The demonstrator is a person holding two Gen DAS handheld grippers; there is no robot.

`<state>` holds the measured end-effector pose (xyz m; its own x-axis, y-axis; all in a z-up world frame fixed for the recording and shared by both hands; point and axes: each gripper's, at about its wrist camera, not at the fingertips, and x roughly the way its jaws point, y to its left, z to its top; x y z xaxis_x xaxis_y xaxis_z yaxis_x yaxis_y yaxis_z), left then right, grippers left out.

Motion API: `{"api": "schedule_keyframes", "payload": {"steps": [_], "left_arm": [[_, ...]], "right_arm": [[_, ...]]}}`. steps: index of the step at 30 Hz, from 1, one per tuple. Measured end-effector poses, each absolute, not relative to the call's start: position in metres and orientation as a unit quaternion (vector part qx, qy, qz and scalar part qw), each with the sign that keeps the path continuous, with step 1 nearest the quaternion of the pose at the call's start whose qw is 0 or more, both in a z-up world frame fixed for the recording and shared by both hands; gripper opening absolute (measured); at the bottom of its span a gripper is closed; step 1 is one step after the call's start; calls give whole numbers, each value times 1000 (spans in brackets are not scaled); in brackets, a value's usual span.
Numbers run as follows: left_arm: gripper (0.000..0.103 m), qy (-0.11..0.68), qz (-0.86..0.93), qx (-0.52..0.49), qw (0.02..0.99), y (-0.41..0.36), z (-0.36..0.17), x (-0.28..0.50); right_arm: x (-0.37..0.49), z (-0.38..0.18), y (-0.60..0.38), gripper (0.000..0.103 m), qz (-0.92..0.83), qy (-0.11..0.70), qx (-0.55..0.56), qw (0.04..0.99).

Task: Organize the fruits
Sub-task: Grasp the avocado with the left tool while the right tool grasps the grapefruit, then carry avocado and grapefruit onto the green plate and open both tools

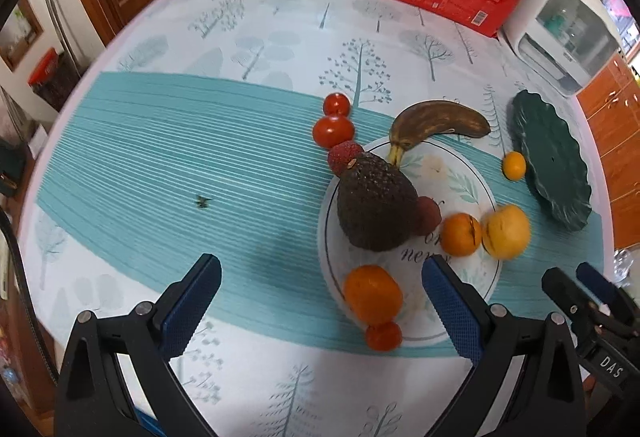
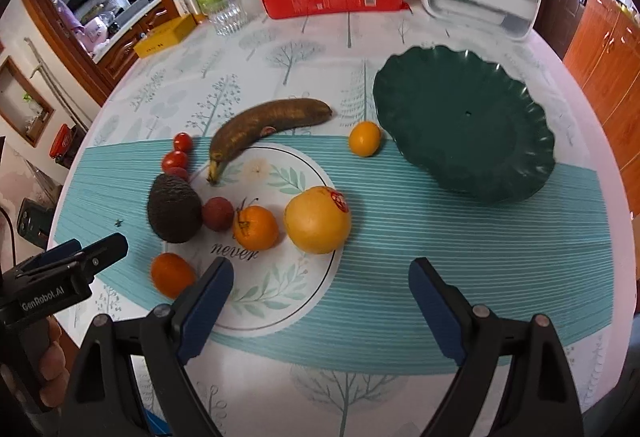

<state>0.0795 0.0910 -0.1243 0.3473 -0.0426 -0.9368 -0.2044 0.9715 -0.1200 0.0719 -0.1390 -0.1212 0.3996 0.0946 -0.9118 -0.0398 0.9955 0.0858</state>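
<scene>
Wide-open and empty, both the left gripper (image 1: pixel 320 301) and right gripper (image 2: pixel 320 301) hover before loose fruit; the overripe banana (image 2: pixel 264 125), beside the green plate (image 2: pixel 520 173), looks soft, best gripped gently mid-body.

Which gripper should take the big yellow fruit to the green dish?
Right, probably. The yellow fruit lies just ahead of the open right gripper, with the empty green dish on that same side. The left gripper, also open, faces the avocado.
</scene>
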Motion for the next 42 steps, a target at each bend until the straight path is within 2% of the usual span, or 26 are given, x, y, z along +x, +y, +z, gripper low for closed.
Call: {"api": "schedule_keyframes", "payload": {"steps": [7, 18, 25, 27, 29, 34, 42], "left_arm": [[100, 582, 37, -132, 802, 89, -154, 113], [100, 600, 10, -158, 784, 84, -178, 146], [87, 614, -15, -177, 769, 76, -192, 156], [83, 610, -26, -186, 769, 73, -193, 158], [77, 607, -33, -191, 770, 71, -193, 160], [61, 598, -36, -188, 778, 69, -191, 160], [60, 597, -36, -167, 784, 70, -185, 147]], "right_arm": [[98, -145, -148, 88, 17, 554, 44, 831], [117, -171, -146, 72, 47, 580, 79, 810], [122, -183, -151, 65, 66, 592, 116, 795], [124, -186, -150, 58, 74, 595, 121, 791], [125, -189, -149, 55, 80, 598, 127, 787], [128, -191, -148, 54, 85, 595, 128, 789], [121, -180, -148, 52, 79, 583, 112, 801]]}}
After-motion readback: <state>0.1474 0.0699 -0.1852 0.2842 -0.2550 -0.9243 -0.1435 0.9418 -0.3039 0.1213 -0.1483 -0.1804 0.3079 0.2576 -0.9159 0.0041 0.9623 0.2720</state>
